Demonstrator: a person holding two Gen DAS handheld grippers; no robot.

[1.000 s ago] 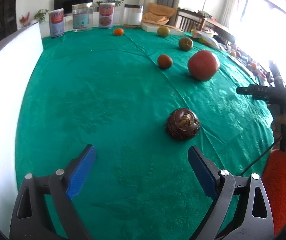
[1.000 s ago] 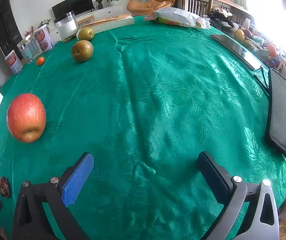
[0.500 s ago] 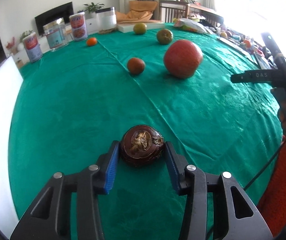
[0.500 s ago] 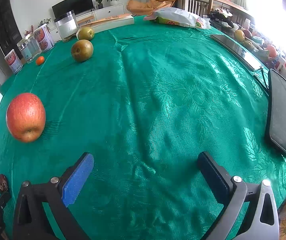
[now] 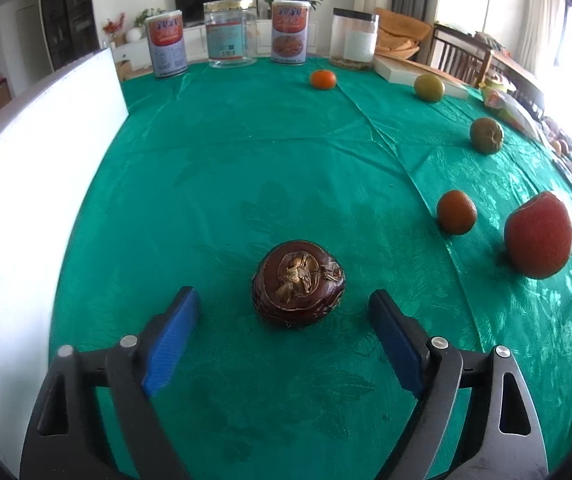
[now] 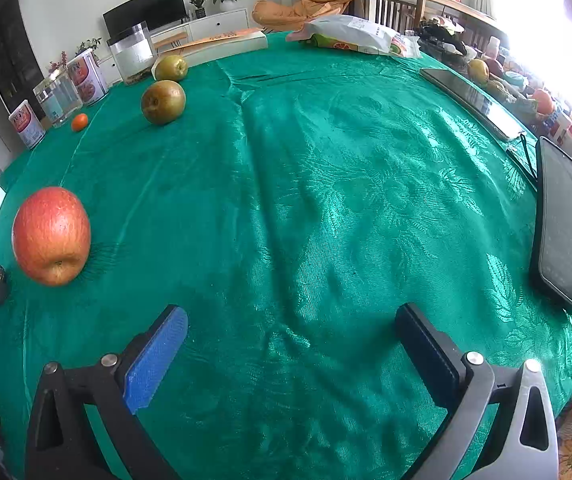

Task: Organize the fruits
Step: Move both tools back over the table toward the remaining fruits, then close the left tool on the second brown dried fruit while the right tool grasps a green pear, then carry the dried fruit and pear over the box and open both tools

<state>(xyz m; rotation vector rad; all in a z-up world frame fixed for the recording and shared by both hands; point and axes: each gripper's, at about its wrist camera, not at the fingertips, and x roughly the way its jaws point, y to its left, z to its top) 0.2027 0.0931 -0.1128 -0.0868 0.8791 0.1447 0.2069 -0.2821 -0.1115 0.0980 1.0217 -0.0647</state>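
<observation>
A dark brown, wrinkled round fruit (image 5: 297,284) rests on the green tablecloth (image 5: 246,168), between the blue pads of my left gripper (image 5: 284,300). Its jaws are opening and stand clear of the fruit on both sides. To the right lie a red apple (image 5: 537,236) and a small dark orange fruit (image 5: 456,212). Farther back are two green-brown pears (image 5: 485,135) and an orange tangerine (image 5: 323,79). My right gripper (image 6: 289,318) hovers open over bare cloth with nothing between its fingers. The apple (image 6: 50,236) sits to its left.
A white board (image 5: 26,184) lines the table's left side. Cans and clear jars (image 5: 230,34) stand along the back edge. A dark tablet (image 6: 561,224), a second flat device (image 6: 473,100), a snack bag (image 6: 353,34) and a book (image 6: 222,44) lie at the right and far sides.
My left gripper closed on the brown fruit, swung left with it away from the apple, then opened off it; the fruit now sits on the cloth. The right gripper has stayed put.
</observation>
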